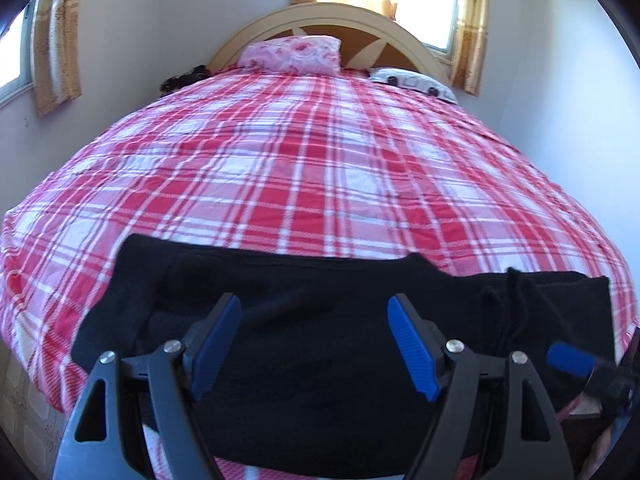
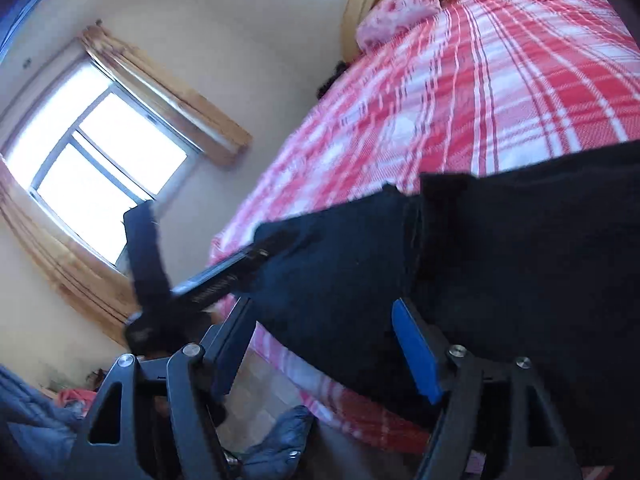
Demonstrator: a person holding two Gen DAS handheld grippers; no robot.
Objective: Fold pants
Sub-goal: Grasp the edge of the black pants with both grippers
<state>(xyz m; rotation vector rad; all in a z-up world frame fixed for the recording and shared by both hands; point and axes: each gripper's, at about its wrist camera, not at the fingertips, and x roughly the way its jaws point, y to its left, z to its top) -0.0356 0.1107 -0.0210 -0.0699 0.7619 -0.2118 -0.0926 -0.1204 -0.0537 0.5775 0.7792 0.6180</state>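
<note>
Black pants lie folded in a long band across the near edge of the bed; in the right wrist view the pants show a layered edge near the middle. My left gripper hovers just above them, jaws wide apart, nothing pinched. My right gripper is open too, over the pants at the bed's edge, with its pads clear of the cloth. One blue pad of the right gripper shows at the far right of the left wrist view. The left gripper's black frame crosses the right wrist view.
The bed has a red and white plaid sheet, a pink pillow, a patterned pillow and a wooden headboard. Curtained windows line the walls. Blue clothes lie on the floor beside the bed.
</note>
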